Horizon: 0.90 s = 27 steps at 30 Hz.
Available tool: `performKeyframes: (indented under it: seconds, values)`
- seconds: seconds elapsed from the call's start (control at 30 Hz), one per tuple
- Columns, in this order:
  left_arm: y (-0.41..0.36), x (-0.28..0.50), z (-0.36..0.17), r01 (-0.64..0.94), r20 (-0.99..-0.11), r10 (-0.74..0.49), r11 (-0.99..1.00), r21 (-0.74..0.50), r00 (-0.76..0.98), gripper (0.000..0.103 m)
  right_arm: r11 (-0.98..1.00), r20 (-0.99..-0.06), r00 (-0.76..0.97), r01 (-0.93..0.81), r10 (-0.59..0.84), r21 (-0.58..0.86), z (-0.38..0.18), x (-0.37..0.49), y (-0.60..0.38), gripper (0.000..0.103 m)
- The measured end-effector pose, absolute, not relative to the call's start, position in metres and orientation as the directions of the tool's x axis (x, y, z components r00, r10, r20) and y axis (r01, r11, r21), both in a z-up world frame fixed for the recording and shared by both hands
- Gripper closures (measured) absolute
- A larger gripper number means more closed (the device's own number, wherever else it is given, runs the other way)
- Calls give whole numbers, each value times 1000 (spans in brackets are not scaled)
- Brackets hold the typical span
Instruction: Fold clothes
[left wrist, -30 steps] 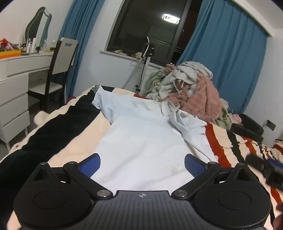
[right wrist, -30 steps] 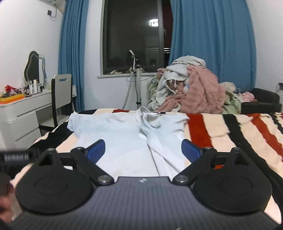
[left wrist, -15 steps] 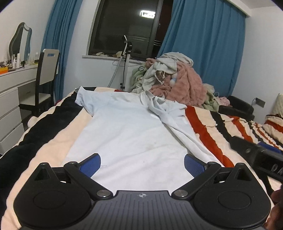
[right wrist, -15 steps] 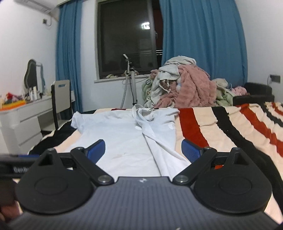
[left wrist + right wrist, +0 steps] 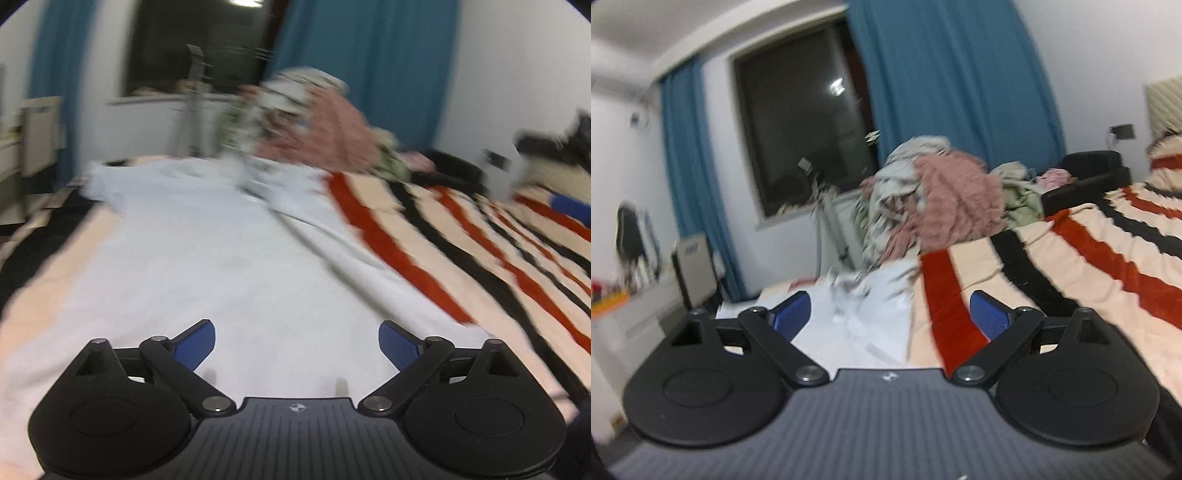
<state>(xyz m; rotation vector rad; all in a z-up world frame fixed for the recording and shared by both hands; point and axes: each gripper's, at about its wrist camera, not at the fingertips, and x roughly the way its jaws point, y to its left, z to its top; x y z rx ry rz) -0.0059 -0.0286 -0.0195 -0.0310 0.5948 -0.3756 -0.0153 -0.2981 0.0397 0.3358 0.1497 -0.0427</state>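
Observation:
A pale blue T-shirt (image 5: 207, 266) lies spread flat on the striped bed, its right side folded over along a lengthwise crease. My left gripper (image 5: 296, 345) is open and empty, low over the shirt's near hem. The right wrist view shows the shirt (image 5: 849, 325) between my fingers, farther off. My right gripper (image 5: 890, 314) is open and empty, raised and tilted above the bed. It also shows blurred at the right edge of the left wrist view (image 5: 554, 173).
The bed has a cream blanket with red and black stripes (image 5: 461, 251). A heap of unfolded clothes (image 5: 931, 199) sits at the bed's far end. A white dresser and chair (image 5: 690, 266) stand to the left. Blue curtains flank a dark window.
Both grippers are moving and the views are blurred. My left gripper has dropped closer to the shirt's hem. My right gripper has lifted, tilted and swung to the right.

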Motion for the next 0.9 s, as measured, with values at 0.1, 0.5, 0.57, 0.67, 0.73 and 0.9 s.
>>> performKeyframes:
  seconds: [0.1,0.5,0.57,0.67,0.73,0.9]
  values:
    - [-70,-6,-22,423,-550,-441,890,-168,709,15,914,-149,985,138,-87,381,38,-20,-336,9]
    - [-235,18,-92,595,-583,-606,766,-243,542,39,833,-117,941,336,-317,440,16,-44,-396,9]
    - [-242,25,-106,577,-595,-580,785,-225,557,74,840,-134,942,334,-307,427,9,-39,-396,9]
    - [-225,34,-103,524,-583,-581,801,-289,567,94,857,-159,942,334,-294,393,3,-26,-393,9]
    - [-201,35,-85,484,-561,-596,800,-355,575,94,867,-152,945,327,-291,375,4,-26,-389,9]
    - [-124,5,-18,424,-450,-620,777,-465,642,94,894,-91,953,303,-290,330,11,-36,-374,9]
